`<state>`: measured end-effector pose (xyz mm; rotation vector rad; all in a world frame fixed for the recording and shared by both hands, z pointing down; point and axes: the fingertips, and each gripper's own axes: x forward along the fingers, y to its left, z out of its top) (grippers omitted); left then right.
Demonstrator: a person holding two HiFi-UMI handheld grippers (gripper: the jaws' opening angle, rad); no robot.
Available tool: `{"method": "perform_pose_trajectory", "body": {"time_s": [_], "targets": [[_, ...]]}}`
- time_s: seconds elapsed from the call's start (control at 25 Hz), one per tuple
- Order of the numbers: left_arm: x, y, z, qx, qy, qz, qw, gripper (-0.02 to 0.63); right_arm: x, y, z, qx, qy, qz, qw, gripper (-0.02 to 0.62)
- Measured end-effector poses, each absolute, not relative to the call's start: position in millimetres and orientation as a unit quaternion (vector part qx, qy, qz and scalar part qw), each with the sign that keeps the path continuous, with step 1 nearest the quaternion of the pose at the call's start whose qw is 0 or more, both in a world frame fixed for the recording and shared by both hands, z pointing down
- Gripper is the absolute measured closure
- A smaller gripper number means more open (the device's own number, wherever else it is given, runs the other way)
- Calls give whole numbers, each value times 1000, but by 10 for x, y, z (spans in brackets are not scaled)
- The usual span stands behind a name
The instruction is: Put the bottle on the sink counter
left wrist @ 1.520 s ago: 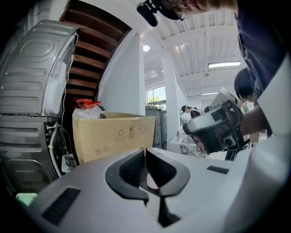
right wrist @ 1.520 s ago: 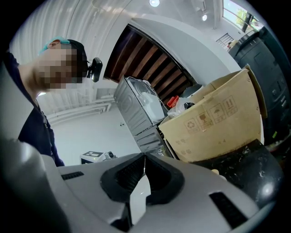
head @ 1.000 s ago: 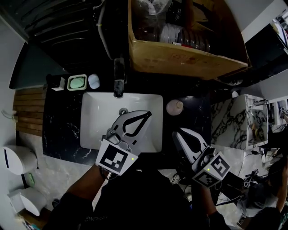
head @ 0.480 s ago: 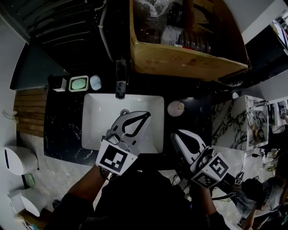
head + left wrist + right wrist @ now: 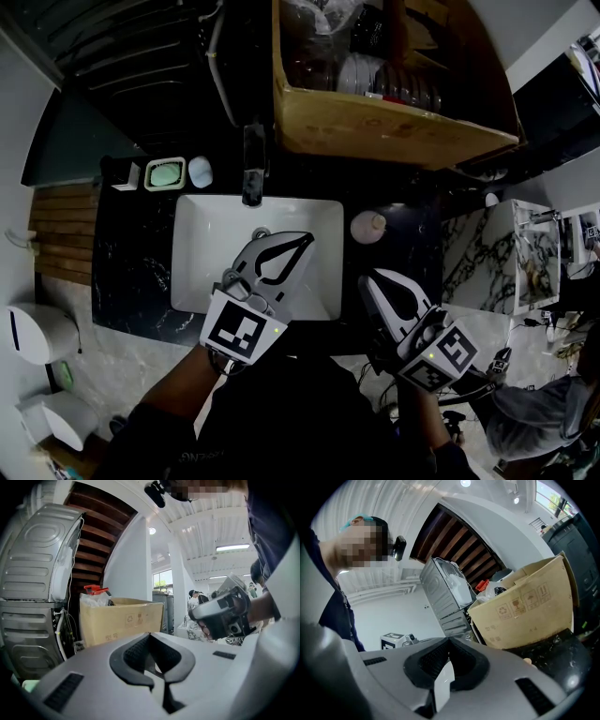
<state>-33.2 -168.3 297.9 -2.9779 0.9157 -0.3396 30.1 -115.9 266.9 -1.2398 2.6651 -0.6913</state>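
Holding still: no change vs a sec ago. Left tongs [image 5: 307, 238] pressed together, empty, over sink basin [image 5: 192, 281]. Right tongs [image 5: 368, 280] likewise together, empty, at worktop [image 5: 131, 272] front edge. Bottle [image 5: 367, 225] stands on worktop just right of basin, so task prob. done.

I read the sink [image 5: 202, 258] as glossy white ceramic; the counter [image 5: 131, 272] around it is polished black stone, pale-veined; behind the sink the box [image 5: 375, 131] is matt brown cardboard; left of it, slats [image 5: 58, 234] look like bare wood; right of it the bottle [image 5: 367, 226] is smooth, pale; my left gripper [image 5: 150, 634] is matt grey plastic, its pads [image 5: 136, 653] ribbed black.
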Motion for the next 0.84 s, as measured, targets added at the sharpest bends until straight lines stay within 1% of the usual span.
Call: {"method": "perform_pose_trajectory", "body": {"time_s": [0.84], "targets": [[-278,-1640,2956,-950,292,-109,9,598,343,-1126,2633,-409,881,-227,63,569]]}}
